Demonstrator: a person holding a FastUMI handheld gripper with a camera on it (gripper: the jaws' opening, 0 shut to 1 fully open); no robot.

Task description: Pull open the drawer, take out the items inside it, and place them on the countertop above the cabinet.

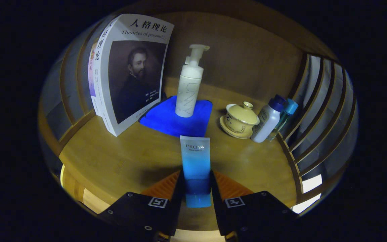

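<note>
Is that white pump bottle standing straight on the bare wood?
No, the pump bottle stands upright on a blue cloth spread over the wooden countertop.

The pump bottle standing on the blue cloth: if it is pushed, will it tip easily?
Probably yes. The pump bottle is tall and narrow and stands on a soft blue cloth, so a high push would likely topple it. It seems light plastic. The claw grips a blue tube.

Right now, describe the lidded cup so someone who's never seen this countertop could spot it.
On the wooden countertop, look beyond the gripper, shut on a blue tube. Between the blue cloth and two leaning bottles sits the lidded cup: the one pale yellow piece, on its saucer.
</note>
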